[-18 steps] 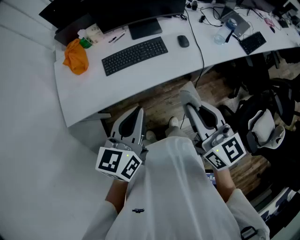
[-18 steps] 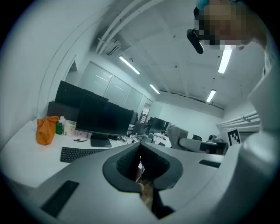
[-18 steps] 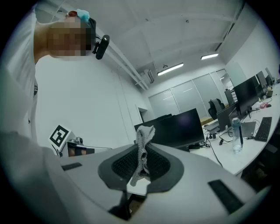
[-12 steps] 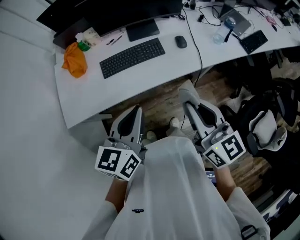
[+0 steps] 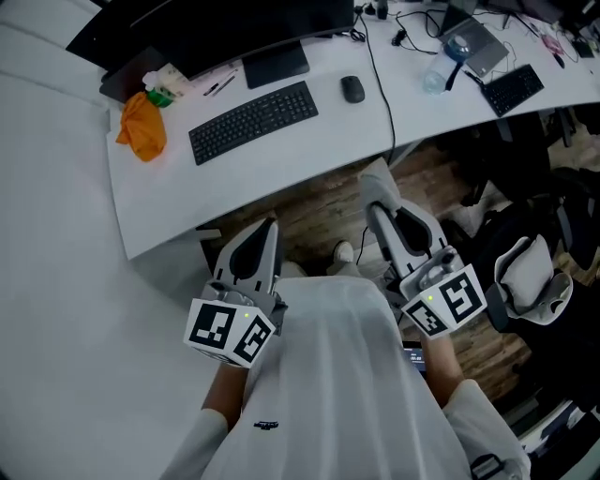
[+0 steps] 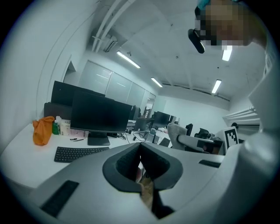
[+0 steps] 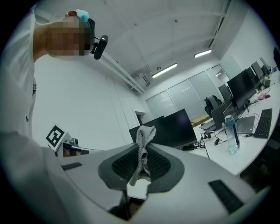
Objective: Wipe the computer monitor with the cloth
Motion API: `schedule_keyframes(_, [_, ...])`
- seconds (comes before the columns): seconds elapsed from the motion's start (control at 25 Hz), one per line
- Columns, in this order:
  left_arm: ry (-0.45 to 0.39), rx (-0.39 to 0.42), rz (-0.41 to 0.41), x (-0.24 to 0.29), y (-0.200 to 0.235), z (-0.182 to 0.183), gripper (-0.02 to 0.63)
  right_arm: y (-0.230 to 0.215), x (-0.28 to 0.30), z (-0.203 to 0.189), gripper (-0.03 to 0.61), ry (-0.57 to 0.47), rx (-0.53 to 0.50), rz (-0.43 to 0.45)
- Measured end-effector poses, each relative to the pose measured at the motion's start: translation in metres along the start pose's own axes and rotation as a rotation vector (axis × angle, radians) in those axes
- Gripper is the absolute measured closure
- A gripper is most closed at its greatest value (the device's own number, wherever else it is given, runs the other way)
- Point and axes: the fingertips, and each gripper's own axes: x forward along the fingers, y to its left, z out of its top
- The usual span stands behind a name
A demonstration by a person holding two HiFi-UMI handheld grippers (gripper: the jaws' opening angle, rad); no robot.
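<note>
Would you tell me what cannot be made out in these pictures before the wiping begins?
- The monitor: in the head view the top edge cuts off its upper part; in the left gripper view any dirt is too small to see.
- The cloth in the right gripper: in the right gripper view the jaws hide its lower part.
- The orange bundle: too small in the head view to tell cloth from bag.

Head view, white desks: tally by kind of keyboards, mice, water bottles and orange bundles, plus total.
keyboard: 2
mouse: 1
water bottle: 1
orange bundle: 1
Total: 5
</note>
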Motion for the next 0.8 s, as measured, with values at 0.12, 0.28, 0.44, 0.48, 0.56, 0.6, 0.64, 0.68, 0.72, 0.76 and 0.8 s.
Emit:
schedule_keyframes(0.12, [0.02, -0.008, 0.017, 0.006, -0.004, -0.002, 0.595, -0.01, 0.005, -0.006, 0.543, 0.019, 0.023, 0.013])
schedule_keyframes(0.28, [0.025, -0.007, 0.018, 0.02, -0.001, 0.004, 0.595, -0.014, 0.02, -0.003, 0.543, 0.028, 0.029, 0.04])
schedule_keyframes(0.44, [0.026, -0.009, 0.003, 0.036, 0.014, 0.012, 0.595, -0.015, 0.042, -0.001, 0.543, 0.036, 0.027, 0.058])
schedule_keyframes(0.48, [0.023, -0.009, -0.005, 0.04, 0.019, 0.015, 0.595, -0.015, 0.049, 0.0, 0.543, 0.038, 0.024, 0.057])
schedule_keyframes(0.56, [0.016, -0.014, -0.021, 0.047, 0.033, 0.022, 0.595, -0.013, 0.066, 0.004, 0.543, 0.039, 0.017, 0.052])
schedule_keyframes(0.6, [0.011, -0.018, -0.03, 0.051, 0.041, 0.026, 0.595, -0.011, 0.075, 0.006, 0.543, 0.038, 0.012, 0.049])
schedule_keyframes(0.64, [0.006, -0.021, -0.039, 0.055, 0.049, 0.03, 0.595, -0.01, 0.084, 0.008, 0.543, 0.037, 0.007, 0.046])
schedule_keyframes(0.68, [0.001, -0.022, -0.046, 0.06, 0.059, 0.036, 0.595, -0.008, 0.095, 0.012, 0.543, 0.035, 0.001, 0.043])
schedule_keyframes(0.72, [-0.006, -0.02, -0.052, 0.064, 0.068, 0.044, 0.595, -0.007, 0.106, 0.015, 0.543, 0.033, -0.003, 0.041])
schedule_keyframes(0.76, [-0.014, -0.02, -0.057, 0.068, 0.078, 0.053, 0.595, -0.006, 0.119, 0.019, 0.543, 0.03, -0.008, 0.041])
schedule_keyframes(0.8, [-0.024, -0.02, -0.063, 0.072, 0.089, 0.061, 0.595, -0.003, 0.132, 0.023, 0.543, 0.028, -0.015, 0.043])
